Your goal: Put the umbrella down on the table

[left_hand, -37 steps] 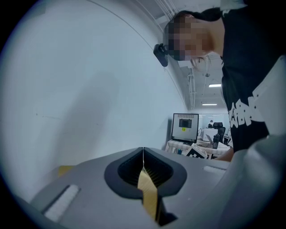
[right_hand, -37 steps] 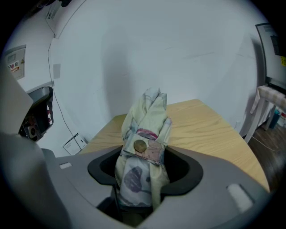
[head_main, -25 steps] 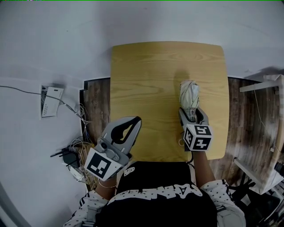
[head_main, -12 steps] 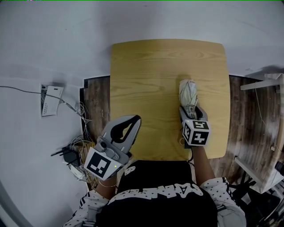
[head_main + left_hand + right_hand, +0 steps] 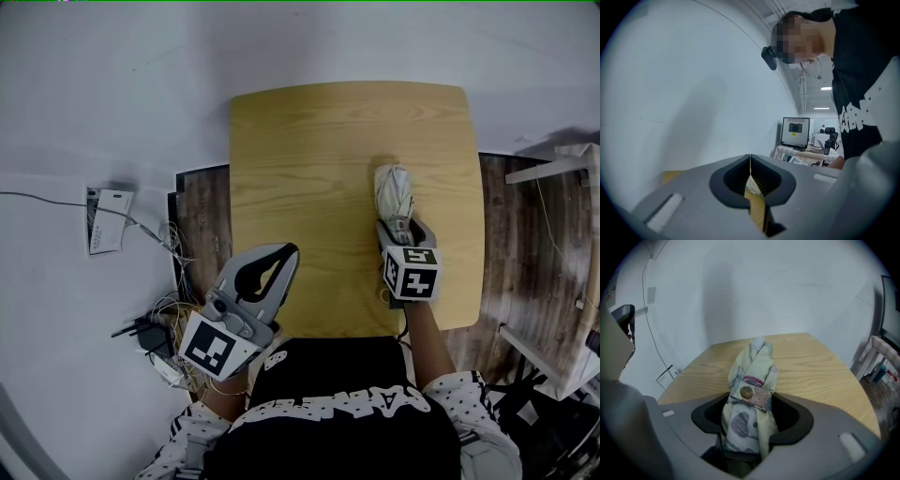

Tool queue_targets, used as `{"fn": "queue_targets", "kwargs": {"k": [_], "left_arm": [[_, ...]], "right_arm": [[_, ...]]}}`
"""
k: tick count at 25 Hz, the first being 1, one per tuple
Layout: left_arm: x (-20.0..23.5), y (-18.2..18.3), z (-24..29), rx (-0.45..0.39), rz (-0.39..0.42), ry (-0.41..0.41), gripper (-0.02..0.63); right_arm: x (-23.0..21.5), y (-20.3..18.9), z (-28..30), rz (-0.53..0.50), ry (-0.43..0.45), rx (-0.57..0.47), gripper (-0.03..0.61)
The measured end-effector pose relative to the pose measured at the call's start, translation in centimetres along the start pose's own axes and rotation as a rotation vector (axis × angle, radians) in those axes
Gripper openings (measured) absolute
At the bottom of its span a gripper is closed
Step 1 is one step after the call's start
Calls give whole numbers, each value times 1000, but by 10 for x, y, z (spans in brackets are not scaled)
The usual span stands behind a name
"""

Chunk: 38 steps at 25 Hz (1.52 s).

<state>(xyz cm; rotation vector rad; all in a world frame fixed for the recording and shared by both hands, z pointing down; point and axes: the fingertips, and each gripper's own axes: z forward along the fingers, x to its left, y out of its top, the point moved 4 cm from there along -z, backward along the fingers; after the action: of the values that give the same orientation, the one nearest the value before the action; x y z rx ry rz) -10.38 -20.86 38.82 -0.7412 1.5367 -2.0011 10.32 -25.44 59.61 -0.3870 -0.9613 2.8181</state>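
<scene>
A folded pale umbrella (image 5: 394, 194) with a printed pattern and a button strap points away from me over the right half of the light wooden table (image 5: 309, 150). My right gripper (image 5: 399, 229) is shut on the umbrella (image 5: 751, 399) near its handle end, and the jaws press on its fabric from both sides. Whether the far tip rests on the tabletop (image 5: 820, 366) I cannot tell. My left gripper (image 5: 277, 260) hovers off the table's near left corner. Its jaws meet at a thin line in the left gripper view (image 5: 750, 165), with nothing held.
Dark wooden floor (image 5: 202, 216) shows on both sides of the table. Cables and a power strip (image 5: 155, 328) lie on the floor at the left, by a white wall box (image 5: 108, 220). White shelving (image 5: 553, 187) stands at the right. A monitor (image 5: 795, 132) stands far off.
My right gripper and the umbrella have shifted a little away from me, farther over the table. The left gripper has stayed in place.
</scene>
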Motion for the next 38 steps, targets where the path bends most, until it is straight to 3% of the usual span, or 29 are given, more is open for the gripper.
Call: {"fn": "queue_targets", "kwargs": {"k": [16, 19, 28, 31, 38], "left_arm": [[-15, 6, -8, -30, 21, -70, -2], [-16, 8, -11, -40, 29, -80, -2], [-15, 16, -28, -86, 30, -78, -3], [-15, 22, -31, -146, 28, -75, -2], [-21, 22, -40, -143, 27, -92, -2]], "right_arm": [[2, 16, -44, 2, -59, -147, 266], [4, 19, -57, 4, -83, -197, 225], [13, 23, -100, 56, -169, -339, 21], [19, 24, -115, 50, -192, -372, 15], [31, 24, -150, 66, -191, -453, 14]]}}
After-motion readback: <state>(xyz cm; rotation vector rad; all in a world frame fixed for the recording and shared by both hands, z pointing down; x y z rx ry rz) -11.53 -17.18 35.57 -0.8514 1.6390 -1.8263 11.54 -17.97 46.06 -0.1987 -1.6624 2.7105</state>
